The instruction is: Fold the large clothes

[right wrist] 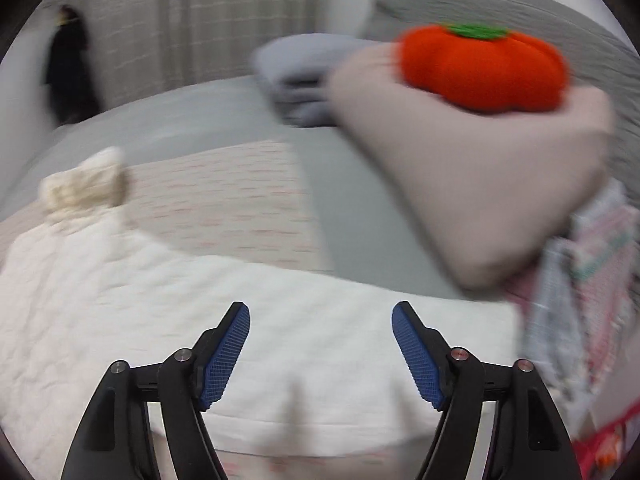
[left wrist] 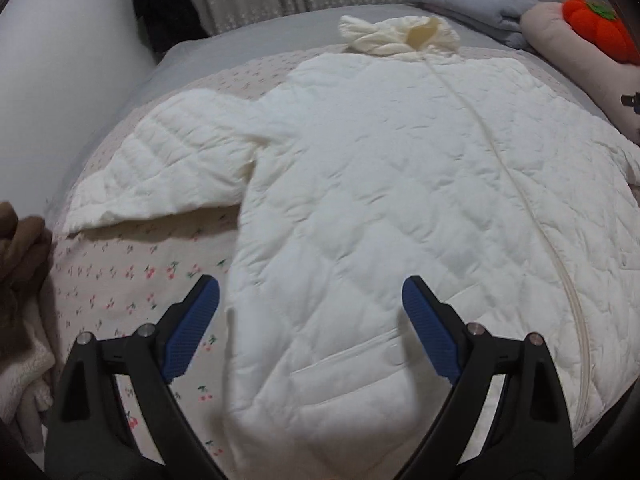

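A white quilted jacket (left wrist: 380, 184) lies spread face up on a floral sheet (left wrist: 120, 276), its hood (left wrist: 400, 34) at the far end and its left sleeve (left wrist: 168, 168) stretched out to the left. My left gripper (left wrist: 310, 296) is open and empty above the jacket's lower left hem. In the blurred right wrist view, my right gripper (right wrist: 320, 320) is open and empty above the jacket's right sleeve (right wrist: 320, 344). The hood (right wrist: 86, 184) shows at the left there.
A beige pillow (right wrist: 480, 184) with an orange pumpkin plush (right wrist: 484, 68) lies at the right, with folded grey bedding (right wrist: 296, 76) behind it. Patterned cloths (right wrist: 584, 280) lie at the right edge. Brown and cream fabric (left wrist: 20, 300) lies at the bed's left edge.
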Demonstrator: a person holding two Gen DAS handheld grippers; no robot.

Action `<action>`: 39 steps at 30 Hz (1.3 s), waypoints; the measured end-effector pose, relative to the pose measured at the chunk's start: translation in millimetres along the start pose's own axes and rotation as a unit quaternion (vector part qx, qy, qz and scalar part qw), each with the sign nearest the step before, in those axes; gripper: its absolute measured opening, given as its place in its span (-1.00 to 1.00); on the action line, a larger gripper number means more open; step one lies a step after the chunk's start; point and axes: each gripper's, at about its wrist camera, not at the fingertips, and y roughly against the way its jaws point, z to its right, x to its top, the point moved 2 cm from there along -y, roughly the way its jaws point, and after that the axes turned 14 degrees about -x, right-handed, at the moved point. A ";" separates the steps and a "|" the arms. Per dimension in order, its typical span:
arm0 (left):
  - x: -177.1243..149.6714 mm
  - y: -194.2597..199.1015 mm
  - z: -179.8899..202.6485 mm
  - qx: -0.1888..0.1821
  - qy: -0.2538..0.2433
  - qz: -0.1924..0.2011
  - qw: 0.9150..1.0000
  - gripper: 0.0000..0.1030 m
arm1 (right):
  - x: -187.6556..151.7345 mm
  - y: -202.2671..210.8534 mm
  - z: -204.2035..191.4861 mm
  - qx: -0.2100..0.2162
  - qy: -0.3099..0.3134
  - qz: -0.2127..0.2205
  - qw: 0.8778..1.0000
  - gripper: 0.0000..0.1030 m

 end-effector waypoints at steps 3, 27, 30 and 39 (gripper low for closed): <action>-4.1 1.3 -30.5 -0.028 0.053 -0.004 0.998 0.80 | 5.7 -25.7 -63.9 0.107 0.020 -0.039 0.993 -0.28; 34.3 -46.3 -302.0 0.035 0.347 0.103 0.932 0.25 | 46.8 -134.0 -183.2 0.071 0.035 -0.064 0.995 0.04; 40.0 -58.0 -298.5 0.018 0.345 0.113 0.931 -0.75 | 46.7 -135.6 -185.5 0.065 0.043 -0.061 0.995 0.05; 11.3 -54.3 -271.9 0.209 0.296 0.038 0.931 -0.90 | 44.9 -137.9 -184.9 0.044 0.056 -0.052 0.996 0.14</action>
